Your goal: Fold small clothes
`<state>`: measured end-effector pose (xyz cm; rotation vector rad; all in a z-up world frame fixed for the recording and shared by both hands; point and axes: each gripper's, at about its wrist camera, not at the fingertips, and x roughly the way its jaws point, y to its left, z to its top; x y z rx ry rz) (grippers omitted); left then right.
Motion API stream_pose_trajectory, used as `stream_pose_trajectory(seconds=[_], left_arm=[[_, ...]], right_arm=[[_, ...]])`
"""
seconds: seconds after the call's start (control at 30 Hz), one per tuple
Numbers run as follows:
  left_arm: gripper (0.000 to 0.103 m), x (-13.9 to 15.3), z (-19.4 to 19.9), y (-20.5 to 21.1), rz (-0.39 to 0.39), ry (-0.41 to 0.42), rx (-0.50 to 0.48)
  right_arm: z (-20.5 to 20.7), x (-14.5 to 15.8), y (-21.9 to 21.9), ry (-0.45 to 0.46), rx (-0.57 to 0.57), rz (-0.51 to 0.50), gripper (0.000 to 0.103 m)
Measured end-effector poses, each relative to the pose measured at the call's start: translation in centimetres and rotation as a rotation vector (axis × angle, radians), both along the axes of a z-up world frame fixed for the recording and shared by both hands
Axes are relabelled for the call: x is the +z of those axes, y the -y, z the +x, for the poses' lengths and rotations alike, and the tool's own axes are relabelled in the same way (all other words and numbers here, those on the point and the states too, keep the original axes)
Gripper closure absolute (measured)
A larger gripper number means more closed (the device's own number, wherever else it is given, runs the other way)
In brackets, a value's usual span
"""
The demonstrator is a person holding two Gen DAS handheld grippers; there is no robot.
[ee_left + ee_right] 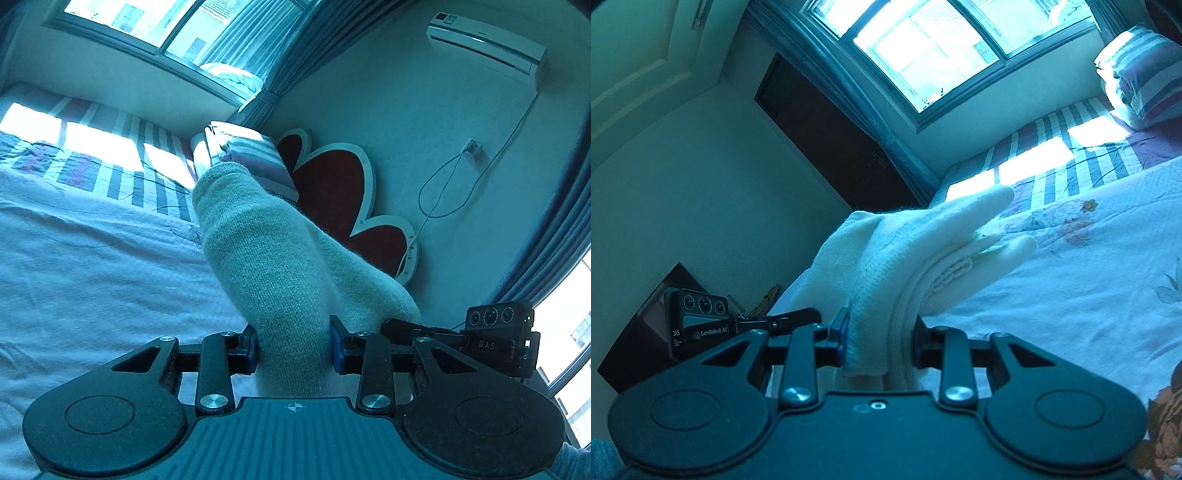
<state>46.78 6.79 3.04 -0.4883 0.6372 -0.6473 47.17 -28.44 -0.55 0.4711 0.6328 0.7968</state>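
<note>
While both grippers are up off the bed (92, 266), each has its jaws clamped on a bunch of pale knit cloth. From the left wrist, the left gripper (294, 347) pinches a thick fold of the knit (266, 251) between its blue pads (337, 345); the cloth runs up and away from the jaws as a broad, fuzzy band that hides the middle of the view. The other gripper's camera block (498, 339) shows just to the right, close by.

From the right wrist, the right gripper (879, 341) grips several layers of the same white knit (905, 251), with a ribbed edge (951, 273) showing on the right side of the bunch. Two rounded ends of cloth stick out beyond it over the bed, perhaps sleeves or cuffs, though the tint and curve of the lens make that hard to judge. The garment hangs in the air between the grippers; whether any of it touches the floral sheet (1089, 266) I cannot tell.

A striped pillow (251, 155) lies at the head of the bed by a red headboard (332, 184). A window (923, 48) is behind, and an air conditioner (487, 44) is on the wall.
</note>
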Motion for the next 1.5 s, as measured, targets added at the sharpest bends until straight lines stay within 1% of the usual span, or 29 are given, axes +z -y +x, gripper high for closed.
stream_pose_trajectory(seconds=[0.2,0.33,0.47,0.57,0.63,0.73,0.77,0.8,0.83,0.9,0.93,0.97,1.03,1.07,1.13,1.2,1.27,1.33,1.37,1.4,1.43,1.47,1.5], left_arm=[[0.067,-0.8,-1.9,-5.1,0.034,-0.020,0.073],[0.067,-1.7,-2.3,-8.3,0.061,-0.037,0.111],[0.067,-3.6,-2.0,-11.5,0.061,-0.082,0.144],[0.067,-6.0,-1.6,-14.0,0.062,-0.152,0.177],[0.067,-8.4,-1.3,-15.4,0.063,-0.217,0.204],[0.066,-11.9,-0.9,-16.5,0.108,-0.315,0.238],[0.066,-12.7,-0.8,-16.5,0.121,-0.336,0.243],[0.061,-13.7,-0.9,-16.4,0.110,-0.350,0.258],[0.061,-14.0,-1.0,-16.4,0.084,-0.348,0.270],[0.052,-14.1,-1.6,-16.2,0.065,-0.342,0.293],[0.052,-13.9,-2.1,-16.1,0.067,-0.334,0.295],[0.052,-13.7,-2.8,-16.0,0.077,-0.321,0.287],[0.052,-13.6,-4.2,-16.1,0.097,-0.312,0.269],[0.052,-13.7,-5.0,-16.3,0.102,-0.316,0.253],[0.052,-14.3,-6.1,-16.5,0.089,-0.335,0.221],[0.052,-15.4,-6.7,-16.5,0.047,-0.358,0.191],[0.052,-15.9,-7.2,-16.2,0.004,-0.357,0.193],[0.052,-16.4,-7.2,-16.1,-0.037,-0.362,0.216],[0.057,-16.7,-7.2,-16.2,-0.059,-0.367,0.212],[0.075,-16.9,-7.1,-16.0,-0.068,-0.374,0.199],[0.080,-16.9,-6.9,-15.8,-0.069,-0.379,0.187],[0.082,-16.7,-6.9,-15.7,-0.070,-0.375,0.181],[0.085,-16.3,-6.9,-15.6,-0.073,-0.369,0.173]], right_arm=[[0.5,-1.0,-5.0,-0.023,0.071,0.007,0.072],[1.4,-2.2,-8.5,-0.055,0.113,0.018,0.072],[2.2,-3.4,-11.4,-0.088,0.147,0.031,0.072],[3.2,-4.9,-13.6,-0.129,0.171,0.039,0.072],[3.5,-6.4,-15.1,-0.169,0.184,0.043,0.072],[4.5,-9.4,-17.3,-0.242,0.181,0.008,0.072],[4.8,-10.4,-17.8,-0.270,0.178,-0.002,0.072],[5.0,-11.2,-18.2,-0.292,0.166,-0.013,0.071],[5.0,-12.0,-18.6,-0.309,0.151,-0.020,0.070],[4.8,-12.4,-18.6,-0.314,0.128,-0.023,0.063],[4.5,-12.2,-18.3,-0.318,0.120,-0.030,0.061],[4.1,-11.7,-17.8,-0.310,0.117,-0.039,0.057],[3.3,-10.6,-16.3,-0.271,0.116,-0.043,0.044],[2.8,-10.2,-15.4,-0.258,0.113,-0.050,0.035],[2.1,-10.2,-14.1,-0.255,0.135,-0.059,0.034],[1.7,-10.9,-13.5,-0.269,0.163,-0.074,0.034],[1.5,-12.0,-14.2,-0.298,0.201,-0.079,0.034],[1.0,-13.0,-15.4,-0.299,0.229,-0.115,0.034],[0.6,-13.3,-15.8,-0.286,0.232,-0.128,0.036],[0.4,-13.3,-16.0,-0.279,0.226,-0.131,0.046],[0.4,-13.5,-16.5,-0.337,0.227,-0.111,0.064],[0.6,-13.8,-16.7,-0.423,0.222,-0.093,0.088],[0.4,-13.9,-16.6,-0.459,0.184,-0.089,0.089]])
